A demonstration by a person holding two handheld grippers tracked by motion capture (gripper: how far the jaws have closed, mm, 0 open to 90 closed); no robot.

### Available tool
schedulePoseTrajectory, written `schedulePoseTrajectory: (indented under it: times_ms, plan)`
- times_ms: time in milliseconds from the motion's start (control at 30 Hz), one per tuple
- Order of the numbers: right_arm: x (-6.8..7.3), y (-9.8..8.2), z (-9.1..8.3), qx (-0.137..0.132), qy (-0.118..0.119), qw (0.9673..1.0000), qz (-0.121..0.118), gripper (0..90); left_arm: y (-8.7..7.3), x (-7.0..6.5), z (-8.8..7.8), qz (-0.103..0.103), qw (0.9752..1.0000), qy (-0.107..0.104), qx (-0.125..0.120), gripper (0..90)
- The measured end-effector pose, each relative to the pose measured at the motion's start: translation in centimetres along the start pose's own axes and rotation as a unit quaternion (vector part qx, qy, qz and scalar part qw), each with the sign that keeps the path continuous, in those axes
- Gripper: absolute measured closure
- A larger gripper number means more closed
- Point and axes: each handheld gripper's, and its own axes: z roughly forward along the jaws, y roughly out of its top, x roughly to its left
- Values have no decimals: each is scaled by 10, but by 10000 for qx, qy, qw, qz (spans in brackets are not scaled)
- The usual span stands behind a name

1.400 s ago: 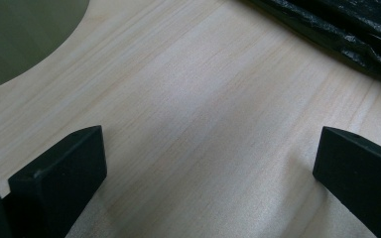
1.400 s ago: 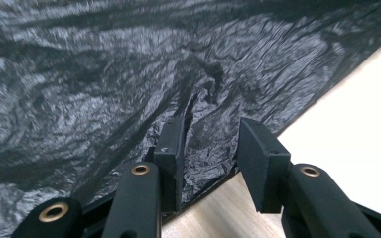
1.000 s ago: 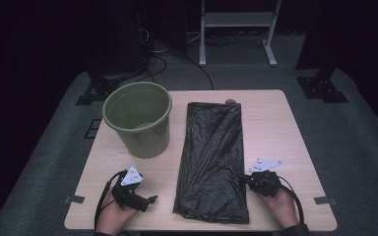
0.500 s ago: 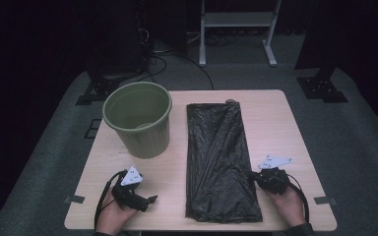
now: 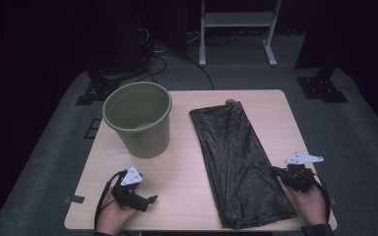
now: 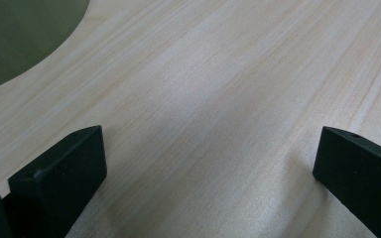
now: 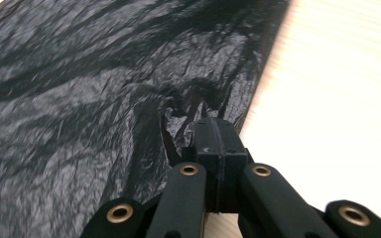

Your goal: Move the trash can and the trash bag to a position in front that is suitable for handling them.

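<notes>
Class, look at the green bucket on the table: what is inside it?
The green bucket shows bare inner wall and part of its bottom; nothing visible inside. Its near rim hides the rest of the bottom.

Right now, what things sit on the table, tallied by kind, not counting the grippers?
Green bucket: 1
Black plastic bag: 1
Total: 2
</notes>
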Motion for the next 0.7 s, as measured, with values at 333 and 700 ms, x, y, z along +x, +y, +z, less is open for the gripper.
schedulePoseTrajectory:
  times_ms: [333, 700]
  plan:
    - [-14, -10, -16, -87, -147, 9997, 159, 817, 0, 0, 0, -2, 10000, 0, -2, 0]
    - [10, 7, 2, 35, 53, 10000, 32, 481, 0, 0, 0, -1, 10000, 0, -1, 0]
